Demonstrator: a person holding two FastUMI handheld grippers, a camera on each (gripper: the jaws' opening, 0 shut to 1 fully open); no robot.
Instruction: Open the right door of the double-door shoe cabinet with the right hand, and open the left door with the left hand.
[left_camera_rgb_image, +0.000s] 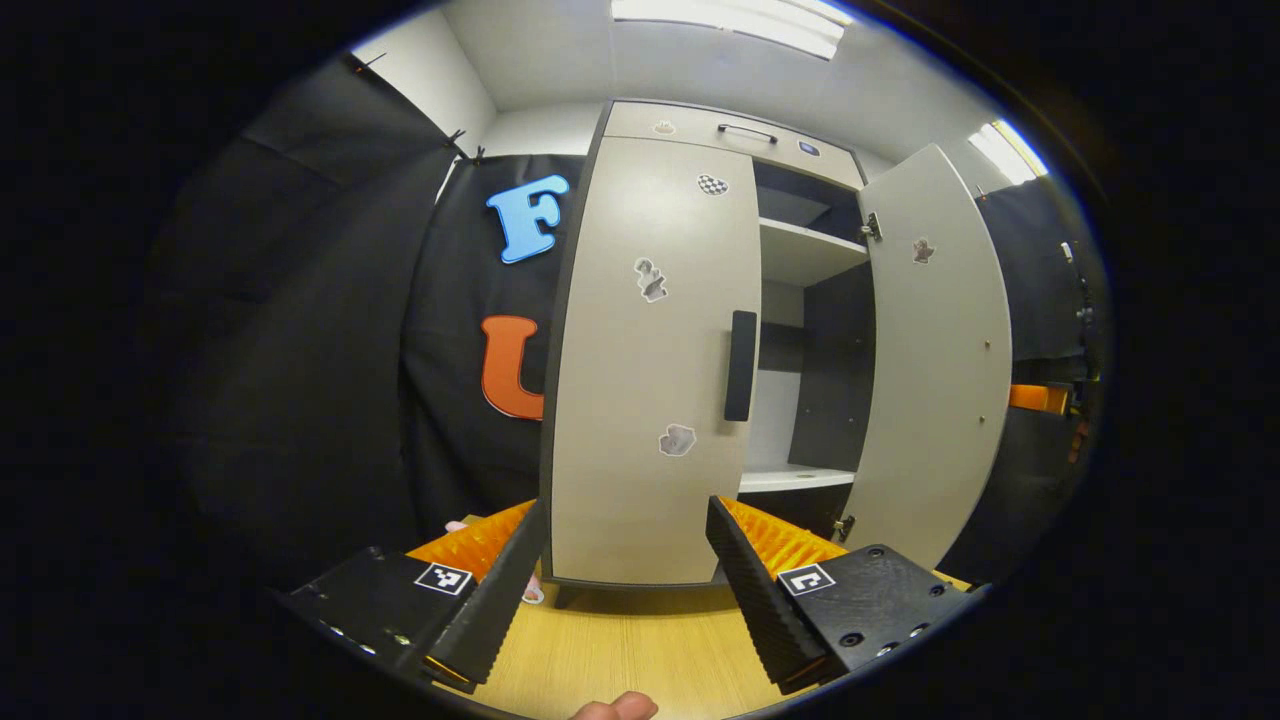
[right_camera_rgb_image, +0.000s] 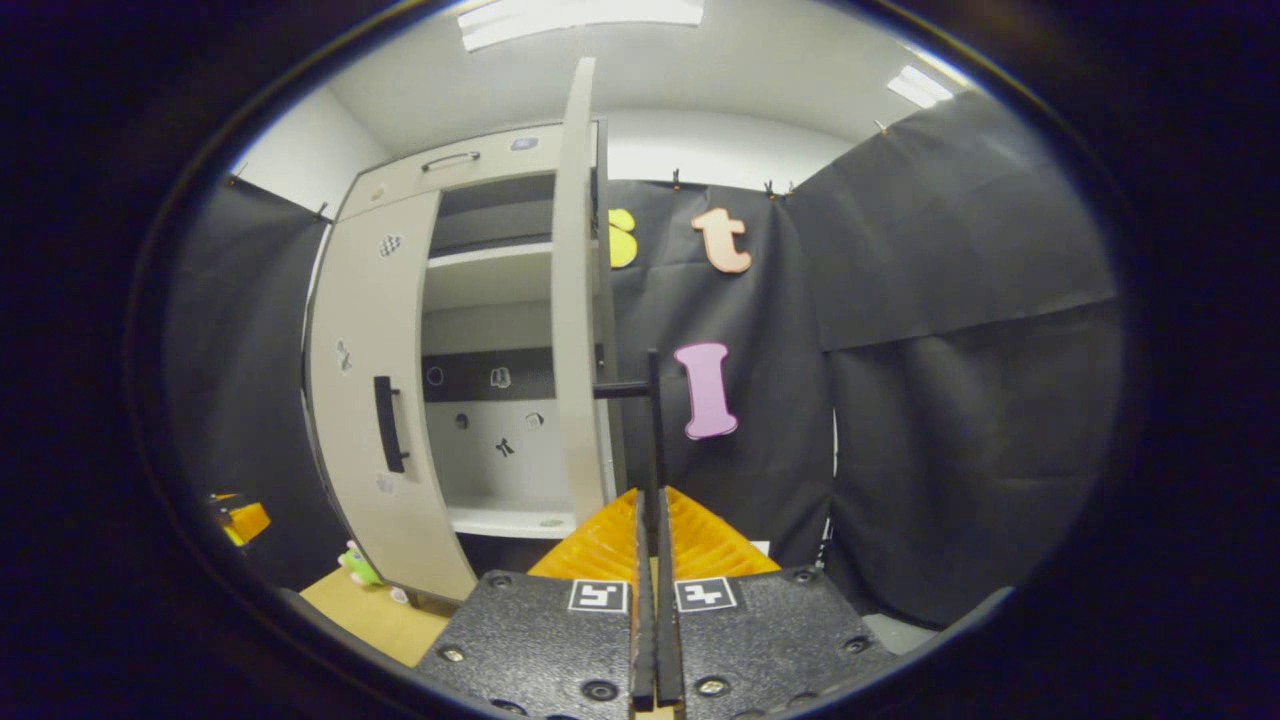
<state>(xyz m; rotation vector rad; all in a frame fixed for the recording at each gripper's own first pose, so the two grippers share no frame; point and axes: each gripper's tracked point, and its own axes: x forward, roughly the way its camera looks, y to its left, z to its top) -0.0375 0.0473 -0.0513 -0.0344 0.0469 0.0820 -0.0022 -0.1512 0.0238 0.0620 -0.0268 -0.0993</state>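
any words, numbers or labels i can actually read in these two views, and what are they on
No readable words or numbers.
Stickers on the left door: small pictures, no text to make out.
Badge on the top panel: too small to read.
Square markers on the left claw and right claw: black-and-white patterns, not text.

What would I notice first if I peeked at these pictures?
The big grey cabinet: its right door stands wide open, showing white shelves, while the left door with its black handle is shut. In the right gripper view, the right gripper is shut on the open door's handle. In the left gripper view, the left gripper is open below the left door.
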